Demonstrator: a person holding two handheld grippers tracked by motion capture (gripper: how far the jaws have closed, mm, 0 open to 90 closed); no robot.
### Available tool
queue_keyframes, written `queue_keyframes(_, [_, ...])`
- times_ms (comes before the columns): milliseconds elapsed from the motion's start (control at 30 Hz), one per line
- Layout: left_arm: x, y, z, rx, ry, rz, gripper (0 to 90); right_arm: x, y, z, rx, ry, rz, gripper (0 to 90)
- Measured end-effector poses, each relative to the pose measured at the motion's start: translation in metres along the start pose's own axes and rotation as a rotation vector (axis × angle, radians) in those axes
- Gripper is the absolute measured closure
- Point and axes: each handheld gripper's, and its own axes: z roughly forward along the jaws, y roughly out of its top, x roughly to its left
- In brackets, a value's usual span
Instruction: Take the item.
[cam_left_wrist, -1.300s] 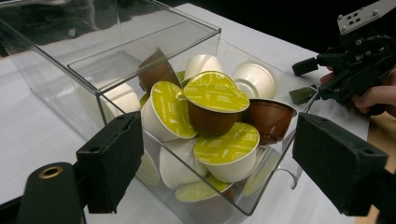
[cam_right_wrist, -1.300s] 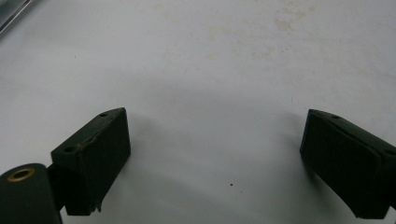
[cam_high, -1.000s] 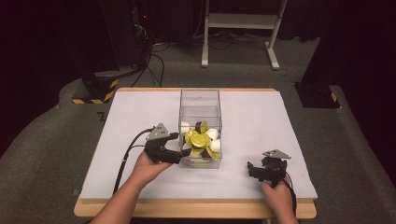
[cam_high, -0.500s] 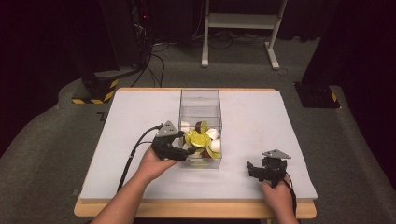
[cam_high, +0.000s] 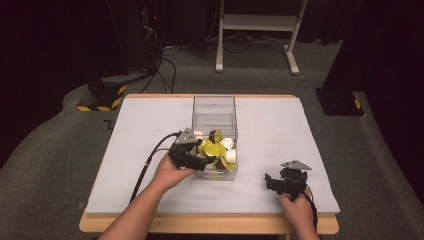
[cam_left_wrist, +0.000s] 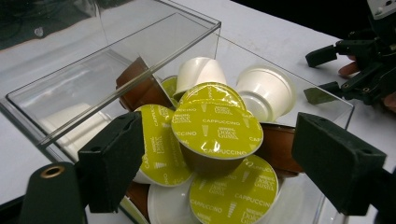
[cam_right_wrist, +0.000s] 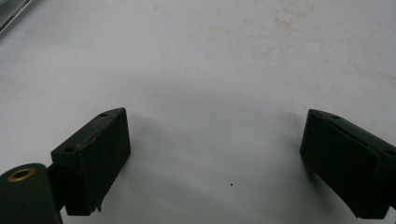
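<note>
A clear box (cam_high: 214, 120) stands in the middle of the high view, on the white surface (cam_high: 140, 130). Its near end is full of coffee pods. The left gripper (cam_high: 204, 162) is at that near end of the box, and its jaws are spread wide, holding nothing. In the left gripper view, the top pod (cam_left_wrist: 215, 133) sits right between the two jaws, in the middle of the frame. It has a green lid that faces up and tips a little toward the camera, and a brown cup under it. So the pod is straight ahead of the left gripper and very near, but the jaws do not touch it yet. The pod is round, so it has no long side to line up with. More green pods (cam_left_wrist: 233, 196) lie under and beside it, a brown pod (cam_left_wrist: 140, 88) leans at the upper left, and two white pods (cam_left_wrist: 266, 91) lie behind it. These crowd close, and the box wall is near the jaws, so a closing jaw could bump them. The right gripper (cam_high: 274, 183) rests at the lower right of the high view, well apart from the box. Its jaws are wide apart too, with only bare surface between them. The left hand is much nearer to the pods.
</note>
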Motion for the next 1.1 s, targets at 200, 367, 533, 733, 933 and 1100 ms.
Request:
queue_keyframes(200, [0.004,0.001,0.006,0.011,0.024,0.024,18.6,0.0,0.0,0.0,0.0,0.0,0.001,8.4])
queue_keyframes(367, [0.002,0.0,0.009,0.031,0.013,0.03,19.5,0.0,0.0,0.0,0.0,0.001,0.0,8.3])
queue_keyframes(533, [-0.004,0.0,0.013,0.038,0.008,0.045,20.3,0.0,0.0,0.0,0.001,0.001,0.001,8.4])
queue_keyframes(733, [-0.006,-0.001,0.017,0.056,0.018,0.067,21.7,0.0,0.0,0.0,0.0,0.001,0.001,8.4])
queue_keyframes(933, [-0.007,-0.004,0.022,0.066,0.034,0.081,22.6,0.0,0.0,0.0,0.0,0.003,0.002,8.4])
queue_keyframes(1100, [-0.008,-0.007,0.025,0.075,0.056,0.107,24.1,0.0,0.0,0.0,0.0,0.003,0.003,8.4])
